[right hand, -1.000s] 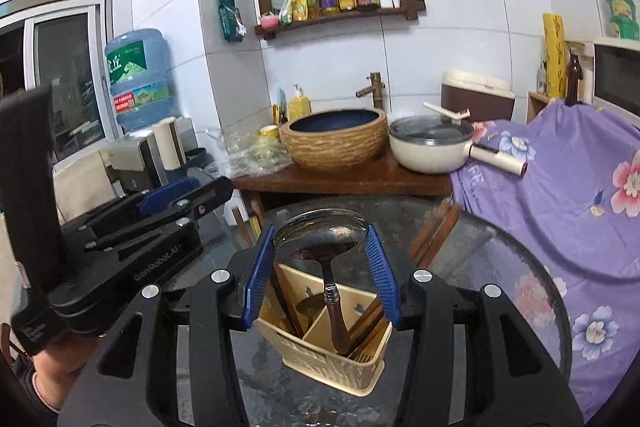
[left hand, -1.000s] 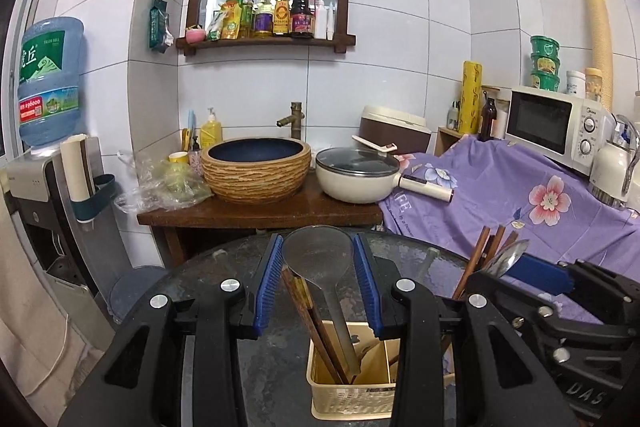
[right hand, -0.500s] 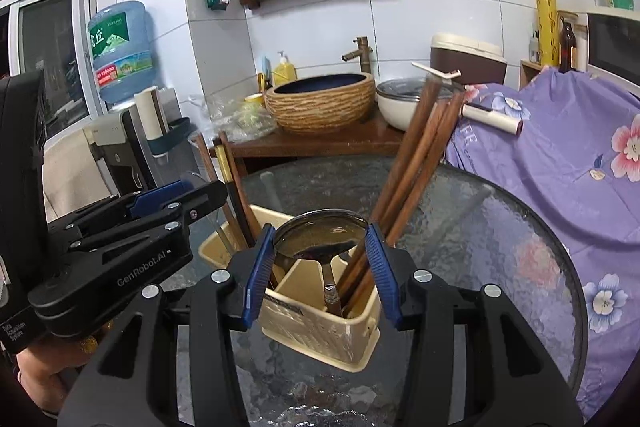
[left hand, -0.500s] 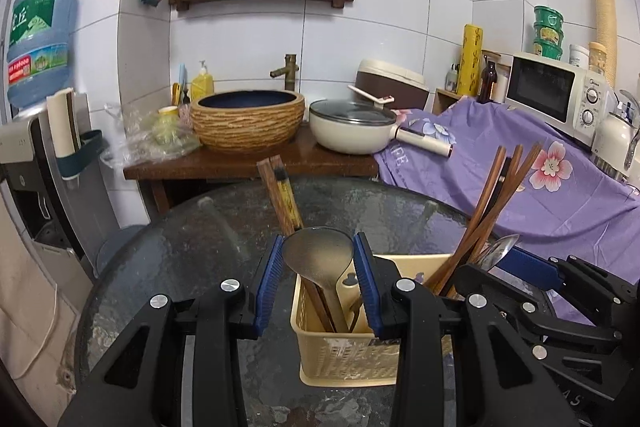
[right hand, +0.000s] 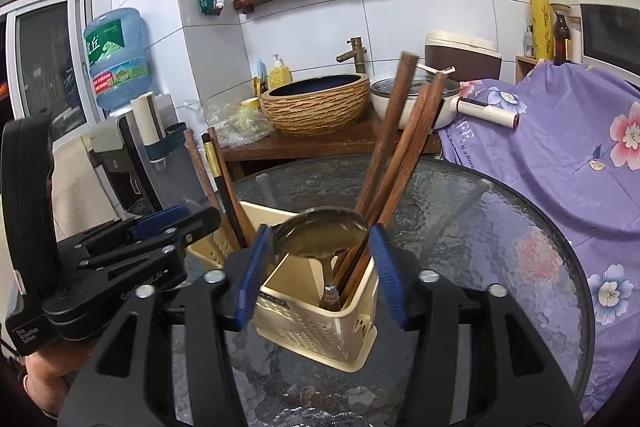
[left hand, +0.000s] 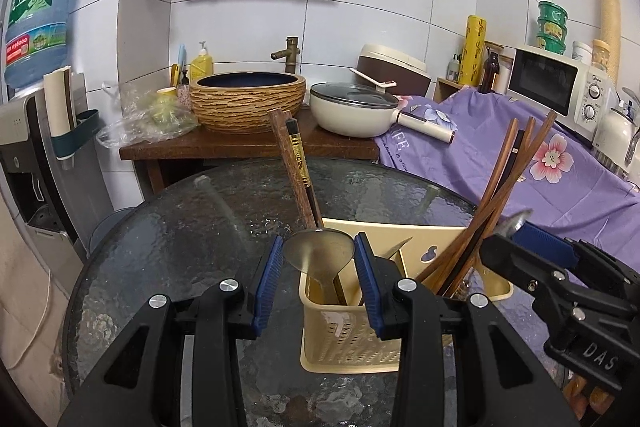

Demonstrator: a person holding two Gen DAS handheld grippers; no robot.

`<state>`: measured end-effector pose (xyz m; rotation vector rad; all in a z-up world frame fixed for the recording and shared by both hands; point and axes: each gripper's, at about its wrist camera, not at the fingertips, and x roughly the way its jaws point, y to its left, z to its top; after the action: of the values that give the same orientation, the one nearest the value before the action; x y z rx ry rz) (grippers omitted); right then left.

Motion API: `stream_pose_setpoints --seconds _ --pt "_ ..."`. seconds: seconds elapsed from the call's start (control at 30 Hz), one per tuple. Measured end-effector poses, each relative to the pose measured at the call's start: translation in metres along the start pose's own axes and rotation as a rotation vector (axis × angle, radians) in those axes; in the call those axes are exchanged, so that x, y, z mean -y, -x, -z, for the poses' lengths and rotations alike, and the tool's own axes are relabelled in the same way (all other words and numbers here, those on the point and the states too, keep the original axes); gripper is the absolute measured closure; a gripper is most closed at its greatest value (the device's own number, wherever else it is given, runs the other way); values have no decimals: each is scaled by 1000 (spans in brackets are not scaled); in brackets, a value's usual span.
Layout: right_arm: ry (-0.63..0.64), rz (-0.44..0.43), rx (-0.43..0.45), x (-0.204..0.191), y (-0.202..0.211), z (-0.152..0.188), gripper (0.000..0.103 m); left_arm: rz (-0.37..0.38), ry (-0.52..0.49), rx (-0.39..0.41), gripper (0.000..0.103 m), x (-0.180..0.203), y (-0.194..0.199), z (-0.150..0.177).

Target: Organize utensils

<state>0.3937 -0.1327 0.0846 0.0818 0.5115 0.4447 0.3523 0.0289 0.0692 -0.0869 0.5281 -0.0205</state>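
A cream plastic utensil caddy (left hand: 352,339) stands on the round glass table (left hand: 180,239); it also shows in the right wrist view (right hand: 320,323). My left gripper (left hand: 318,255) is shut on the bowl of a metal spoon (left hand: 318,251), whose handle reaches down into the caddy's left compartment beside two brown chopsticks (left hand: 294,167). My right gripper (right hand: 320,239) is shut on the bowl of a second metal spoon (right hand: 320,233), whose handle stands in the right compartment beside several wooden chopsticks (right hand: 400,155).
Behind the table is a wooden stand with a woven basin (left hand: 248,99) and a lidded white pan (left hand: 352,111). A purple flowered cloth (left hand: 520,163) covers the counter at the right, with a microwave (left hand: 560,87). A water dispenser (left hand: 32,107) stands at the left.
Both grippers have come down with their spoons, so the handles now sit deeper in the caddy. The caddy and chopsticks look larger and closer in both views.
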Motion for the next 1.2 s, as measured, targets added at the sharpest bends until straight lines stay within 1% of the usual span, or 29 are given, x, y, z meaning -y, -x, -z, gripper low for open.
stream_pose_setpoints --seconds 0.07,0.13,0.17,0.2,0.27,0.3,0.33,0.37,0.47,0.5,0.57,0.63,0.7,0.77,0.9,0.97,1.07,1.13,1.2 --pt "-10 -10 7 2 4 -1 48 1 3 6 58 -1 4 1" --pt "-19 -21 16 2 8 -2 41 13 15 12 55 -2 9 2" --pt "-21 -27 25 2 12 -2 37 18 19 17 52 -2 13 3" --pt "-21 -32 37 2 16 -2 37 20 22 22 49 -2 16 4" --pt "-10 -29 53 1 25 0 37 20 24 41 38 -3 27 8" --pt "-7 -31 56 1 29 1 35 19 24 47 35 -4 32 10" --pt "-6 -33 58 2 34 3 32 17 25 59 28 -5 39 14" --pt "-9 -33 59 2 37 5 27 13 29 69 20 -7 46 19" --pt "-42 -28 62 10 55 21 23 9 51 84 8 -15 64 37" --pt "-48 -32 61 11 60 27 18 10 57 85 7 -16 69 42" --pt "-56 -21 64 14 74 44 12 7 63 85 7 -21 82 62" --pt "-54 -6 72 16 86 63 10 2 69 90 7 -24 93 79" --pt "-37 22 70 15 99 86 6 -13 79 106 7 -29 109 105" --pt "-16 44 73 12 112 110 6 -26 91 115 7 -33 122 129" --pt "32 45 76 -3 137 150 6 -48 116 118 7 -34 147 167" --pt "41 29 76 -10 151 165 6 -66 90 132 7 -26 163 184" --pt "50 22 127 -24 184 187 6 -107 35 159 6 -8 187 199" --pt "54 18 161 -28 204 194 6 -122 17 183 6 0 204 205" --pt "60 17 204 -33 226 199 6 -118 -2 197 6 8 220 209"
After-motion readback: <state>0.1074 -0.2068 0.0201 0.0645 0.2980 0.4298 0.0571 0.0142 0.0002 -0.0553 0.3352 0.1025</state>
